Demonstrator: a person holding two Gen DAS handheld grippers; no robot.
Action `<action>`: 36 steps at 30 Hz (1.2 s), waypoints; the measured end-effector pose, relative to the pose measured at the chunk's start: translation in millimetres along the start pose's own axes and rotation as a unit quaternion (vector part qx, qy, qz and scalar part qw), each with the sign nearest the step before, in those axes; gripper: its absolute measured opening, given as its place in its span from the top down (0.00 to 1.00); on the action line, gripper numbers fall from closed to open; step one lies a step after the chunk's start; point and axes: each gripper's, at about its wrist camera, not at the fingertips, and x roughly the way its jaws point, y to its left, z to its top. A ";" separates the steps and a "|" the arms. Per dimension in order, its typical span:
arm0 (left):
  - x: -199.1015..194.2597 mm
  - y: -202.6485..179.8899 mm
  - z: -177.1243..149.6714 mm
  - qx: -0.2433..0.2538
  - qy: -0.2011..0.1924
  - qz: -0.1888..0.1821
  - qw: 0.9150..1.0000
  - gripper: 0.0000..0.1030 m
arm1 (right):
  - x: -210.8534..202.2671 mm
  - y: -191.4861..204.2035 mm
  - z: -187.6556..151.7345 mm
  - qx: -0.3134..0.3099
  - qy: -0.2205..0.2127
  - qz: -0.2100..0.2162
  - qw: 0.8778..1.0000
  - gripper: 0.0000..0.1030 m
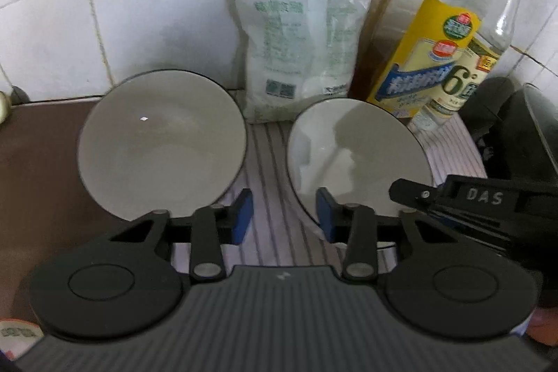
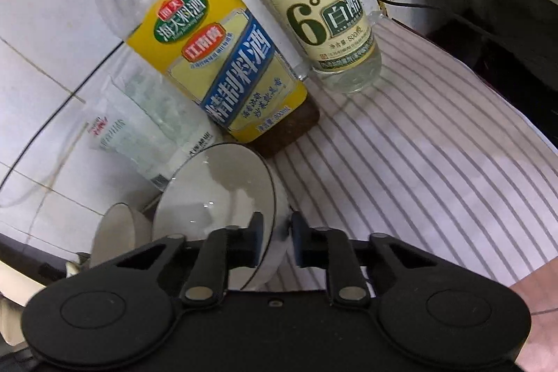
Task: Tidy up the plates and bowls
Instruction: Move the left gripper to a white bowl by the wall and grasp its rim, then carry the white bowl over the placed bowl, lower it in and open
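Two white bowls with dark rims stand side by side. In the left wrist view the left bowl [image 1: 162,143] sits on the brown counter and the right bowl [image 1: 359,159] on a striped cloth. My left gripper [image 1: 284,218] is open, hovering between the two bowls near their front edges, holding nothing. My right gripper [image 2: 275,239] has its fingers closed on the right bowl's rim [image 2: 216,197], one finger inside, one outside. Its body shows in the left wrist view [image 1: 481,208]. The left bowl shows behind in the right wrist view [image 2: 117,234].
A white salt bag [image 1: 296,44], a yellow-labelled cooking wine bottle [image 2: 216,65] and a white vinegar bottle [image 2: 314,9] stand against the tiled wall behind the bowls. The striped cloth [image 2: 418,169] spreads to the right. A dark appliance [image 1: 516,128] stands at far right.
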 end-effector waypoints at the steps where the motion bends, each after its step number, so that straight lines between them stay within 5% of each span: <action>1: 0.0 0.0 -0.4 -0.002 0.001 -0.012 1.000 0.83 | -0.1 -1.7 -0.2 0.002 -0.001 0.004 1.000 0.82; 8: -10.8 -6.8 -8.2 0.010 0.015 -0.006 1.000 0.84 | -11.6 0.8 -3.8 -0.007 -0.007 0.015 1.000 0.83; 24: -121.0 -30.7 -36.0 0.054 -0.017 -0.006 0.998 0.84 | -104.3 0.6 -40.4 -0.016 -0.014 0.059 0.998 0.82; 36: -170.5 -51.1 -74.6 0.063 -0.002 0.002 0.998 0.84 | -158.3 -4.4 -77.8 -0.043 -0.020 0.061 0.997 0.81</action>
